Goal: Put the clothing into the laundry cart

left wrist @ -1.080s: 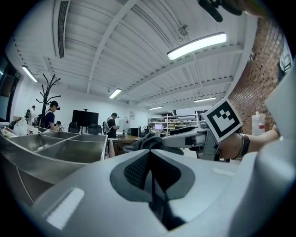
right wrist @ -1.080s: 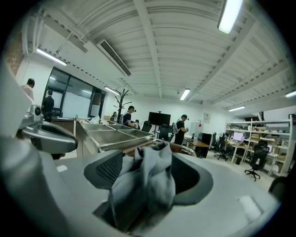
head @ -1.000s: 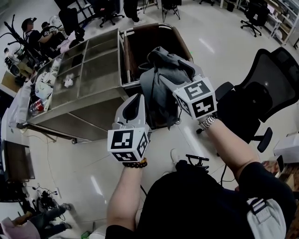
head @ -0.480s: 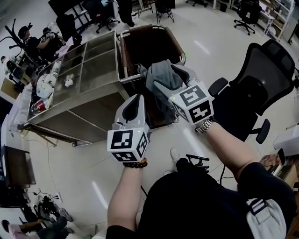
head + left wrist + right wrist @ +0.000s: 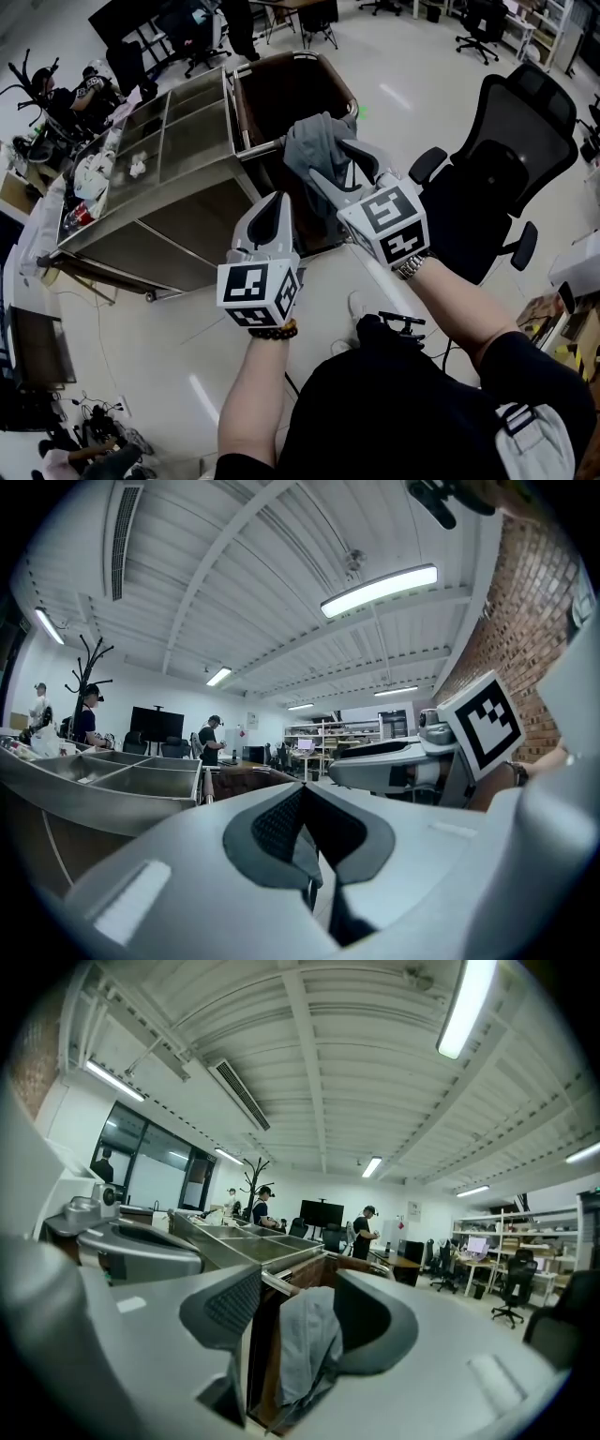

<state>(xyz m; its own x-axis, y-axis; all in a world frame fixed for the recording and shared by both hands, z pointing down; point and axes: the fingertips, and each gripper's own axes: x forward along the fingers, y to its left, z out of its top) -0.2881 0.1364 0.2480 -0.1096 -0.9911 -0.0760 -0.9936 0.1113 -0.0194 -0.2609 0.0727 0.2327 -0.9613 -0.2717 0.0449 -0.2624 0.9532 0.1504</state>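
Observation:
A grey garment [image 5: 312, 147] hangs over the near rim of the brown laundry cart [image 5: 281, 94], and most of it droops down the cart's side. My right gripper [image 5: 328, 159] reaches to it from the right. In the right gripper view the garment [image 5: 305, 1335] sits between the jaws of the right gripper [image 5: 298, 1297] against the right pad. A gap shows beside the left pad, and the jaws are closing. My left gripper [image 5: 278, 199] stands below and to the left of the cart, shut with nothing in it. Its pads meet in the left gripper view [image 5: 302, 789].
A steel table with open compartments [image 5: 178, 141] stands against the cart's left side, with white items on its far end. A black office chair [image 5: 506, 169] is close on the right. People sit at the far left, and more chairs stand behind.
The grey garment has dropped lower and shows less bulk above the cart's rim. My right gripper has moved slightly down and left, with its jaws narrower. The left gripper has hardly moved.

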